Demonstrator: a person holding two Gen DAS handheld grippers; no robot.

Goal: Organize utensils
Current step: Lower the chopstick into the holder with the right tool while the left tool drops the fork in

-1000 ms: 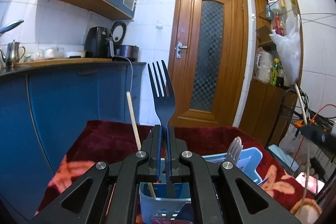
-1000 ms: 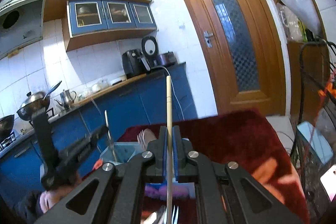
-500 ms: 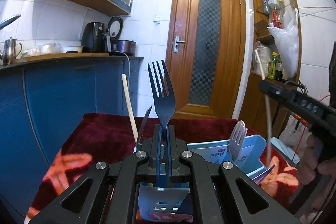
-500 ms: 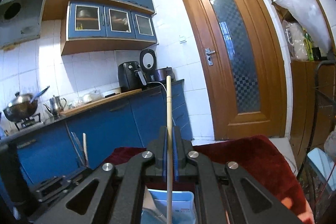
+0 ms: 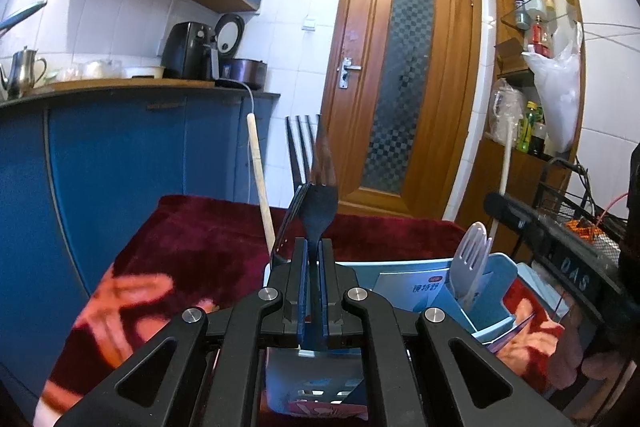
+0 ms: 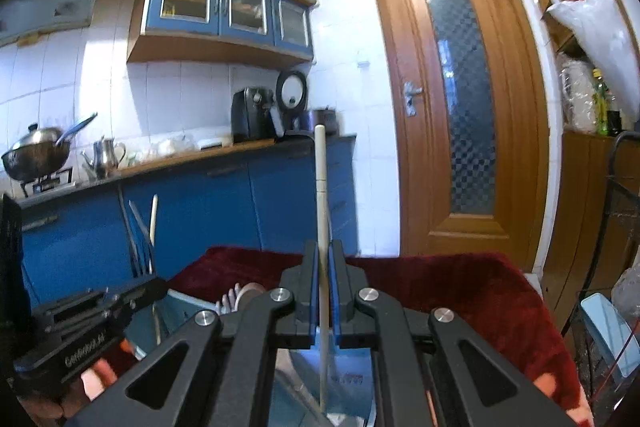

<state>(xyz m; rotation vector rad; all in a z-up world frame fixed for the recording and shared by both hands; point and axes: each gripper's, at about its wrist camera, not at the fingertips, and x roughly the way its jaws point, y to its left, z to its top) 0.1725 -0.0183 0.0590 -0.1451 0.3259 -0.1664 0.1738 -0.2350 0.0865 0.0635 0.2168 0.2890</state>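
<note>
Your left gripper (image 5: 314,251) is clenched on the neck of a black fork (image 5: 318,203), which stands upright with its tines toward the ceiling, directly above the blue utensil caddy (image 5: 496,277) on the red patterned cloth (image 5: 192,243). Only the left wrist view shows the caddy's contents: a second black fork (image 5: 294,195) and a pale chopstick (image 5: 260,179) stand in the compartment nearest the cloth's left edge, and a white plastic fork (image 5: 470,259) leans in a compartment toward the right edge. This view also shows your right gripper's body (image 5: 560,247) entering from the right, level, with its chopstick rising above it. In the right wrist view, your right gripper (image 6: 323,267) is clenched on a pale chopstick (image 6: 321,195), held vertical, its lower end reaching down to the caddy's rim (image 6: 188,301) (whether it touches inside cannot be told). This view alone shows your left gripper's body (image 6: 92,323) from the side at lower left, with your hand (image 6: 96,379) beneath it, plus the stove, wok (image 6: 36,153) and kettle (image 6: 105,155) on the counter (image 6: 180,163). Both grippers point roughly level, slightly downward, toward the wooden door (image 5: 404,79).
</note>
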